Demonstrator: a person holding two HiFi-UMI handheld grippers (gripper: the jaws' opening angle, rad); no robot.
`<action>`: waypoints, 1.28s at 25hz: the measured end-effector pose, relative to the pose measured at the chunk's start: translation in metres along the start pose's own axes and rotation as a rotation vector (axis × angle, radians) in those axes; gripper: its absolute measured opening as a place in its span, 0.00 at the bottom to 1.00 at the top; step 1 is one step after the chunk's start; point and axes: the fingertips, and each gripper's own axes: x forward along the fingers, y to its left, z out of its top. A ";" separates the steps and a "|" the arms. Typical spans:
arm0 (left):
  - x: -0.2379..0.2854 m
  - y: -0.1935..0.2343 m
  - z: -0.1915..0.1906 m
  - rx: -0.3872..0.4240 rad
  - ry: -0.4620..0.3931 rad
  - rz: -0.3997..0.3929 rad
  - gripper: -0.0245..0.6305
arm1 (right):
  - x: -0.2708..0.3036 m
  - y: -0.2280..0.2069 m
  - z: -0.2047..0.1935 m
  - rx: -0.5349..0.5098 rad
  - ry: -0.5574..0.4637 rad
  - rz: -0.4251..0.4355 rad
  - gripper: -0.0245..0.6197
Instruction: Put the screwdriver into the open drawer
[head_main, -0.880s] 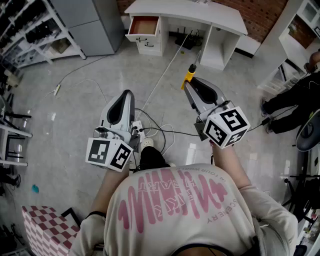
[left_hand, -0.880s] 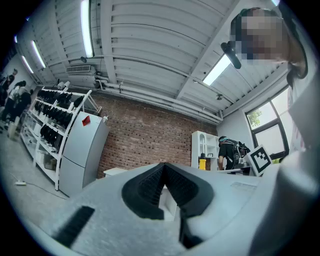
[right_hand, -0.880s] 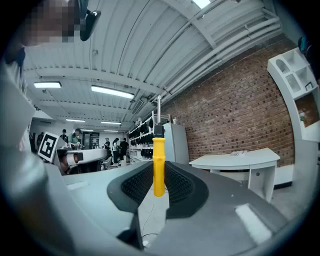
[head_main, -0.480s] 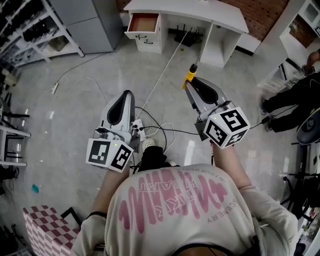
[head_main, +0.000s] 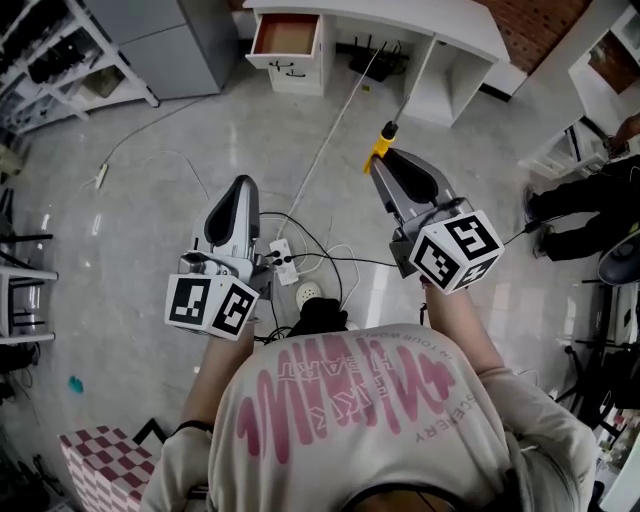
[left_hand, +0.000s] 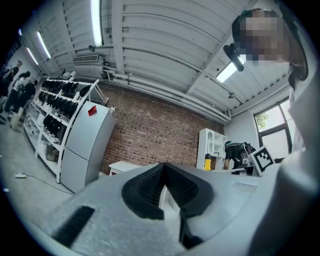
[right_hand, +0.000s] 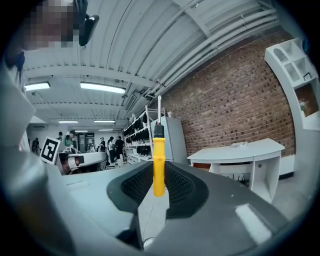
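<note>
Screwdriver (right_hand: 158, 152) upright, clamped between jaws, right gripper (right_hand: 159, 175)

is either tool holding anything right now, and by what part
The right tool grips the screwdriver by the lower end of its yellow handle, with the shaft above the jaws. The left tool is shut with nothing in it.

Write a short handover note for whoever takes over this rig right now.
Left gripper: shut, empty.
Right gripper: shut on the yellow handle of the screwdriver.
Open drawer: in the white desk across the floor, probably out of reach from here.
Done: the screwdriver is in hand.
Left: walk to the drawer, lower the screwdriver in, release.
</note>
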 end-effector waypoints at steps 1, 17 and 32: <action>0.007 0.010 0.002 0.002 0.002 -0.001 0.04 | 0.012 -0.003 0.002 0.006 -0.002 -0.002 0.16; 0.073 0.121 0.039 0.025 -0.050 -0.026 0.04 | 0.138 -0.022 0.022 -0.006 -0.033 -0.021 0.16; 0.150 0.153 0.012 0.017 0.006 -0.016 0.04 | 0.206 -0.081 0.015 -0.026 0.010 0.003 0.16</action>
